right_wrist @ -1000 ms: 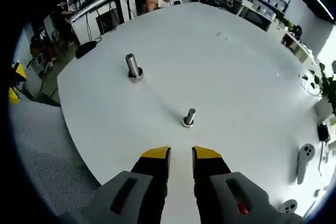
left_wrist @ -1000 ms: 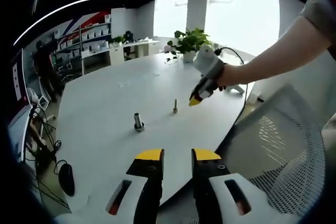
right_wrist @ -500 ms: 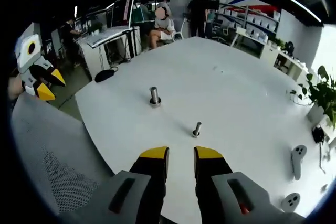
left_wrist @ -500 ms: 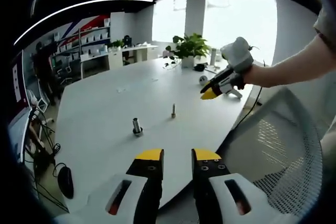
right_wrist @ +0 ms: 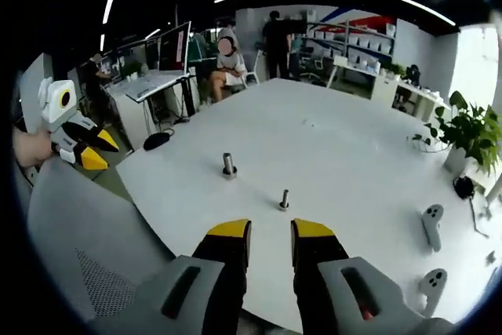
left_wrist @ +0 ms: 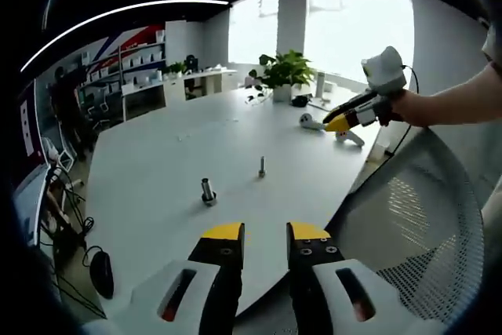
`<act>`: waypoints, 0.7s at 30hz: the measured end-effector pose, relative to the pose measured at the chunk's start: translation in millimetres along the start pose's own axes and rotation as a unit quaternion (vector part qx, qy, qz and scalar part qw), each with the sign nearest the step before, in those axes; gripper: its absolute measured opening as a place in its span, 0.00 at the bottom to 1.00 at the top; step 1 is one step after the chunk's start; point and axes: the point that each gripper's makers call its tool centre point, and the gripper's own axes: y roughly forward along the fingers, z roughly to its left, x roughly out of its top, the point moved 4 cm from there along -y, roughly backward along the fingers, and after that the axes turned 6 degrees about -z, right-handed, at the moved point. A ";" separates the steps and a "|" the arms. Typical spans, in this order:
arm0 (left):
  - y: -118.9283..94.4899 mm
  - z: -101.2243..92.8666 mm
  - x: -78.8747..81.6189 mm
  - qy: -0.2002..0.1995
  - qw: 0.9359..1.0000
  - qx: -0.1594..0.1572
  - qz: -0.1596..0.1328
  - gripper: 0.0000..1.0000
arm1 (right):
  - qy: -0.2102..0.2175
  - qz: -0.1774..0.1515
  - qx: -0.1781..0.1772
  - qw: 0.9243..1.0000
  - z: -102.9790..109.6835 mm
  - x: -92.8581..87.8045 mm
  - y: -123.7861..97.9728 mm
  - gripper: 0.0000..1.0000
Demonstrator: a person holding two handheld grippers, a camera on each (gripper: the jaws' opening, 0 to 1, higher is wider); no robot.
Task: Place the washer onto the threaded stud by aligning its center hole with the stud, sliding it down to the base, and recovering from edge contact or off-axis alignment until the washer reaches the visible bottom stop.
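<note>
No readable text, label, brand or number anywhere; red-blue wall graphic (left_wrist: 129, 39) above shelving too blurred to make out any lettering

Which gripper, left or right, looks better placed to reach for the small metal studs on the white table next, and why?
Neither clearly. The left gripper and right gripper both hang back off the white table's edge, jaws slightly parted and empty. The thin threaded stud sits slightly nearer the right, so right, marginally.
</note>
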 end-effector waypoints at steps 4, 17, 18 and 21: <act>-0.7 2.5 1.1 0.001 1.000 0.009 -0.002 0.19 | 0.005 -0.007 0.001 1.000 -3.2 -2.0 -7.6 0.22; -3.1 8.6 5.3 -0.005 0.999 0.032 -0.013 0.20 | 0.026 -0.017 0.001 1.000 5.2 -14.2 -24.9 0.23; -3.0 9.2 5.4 -0.008 0.999 0.033 -0.015 0.21 | 0.011 -0.014 -0.003 1.000 5.7 -15.9 -24.9 0.23; -2.6 9.0 6.2 -0.009 0.999 0.033 -0.017 0.21 | 0.015 -0.006 -0.005 1.000 6.0 -21.0 -23.5 0.23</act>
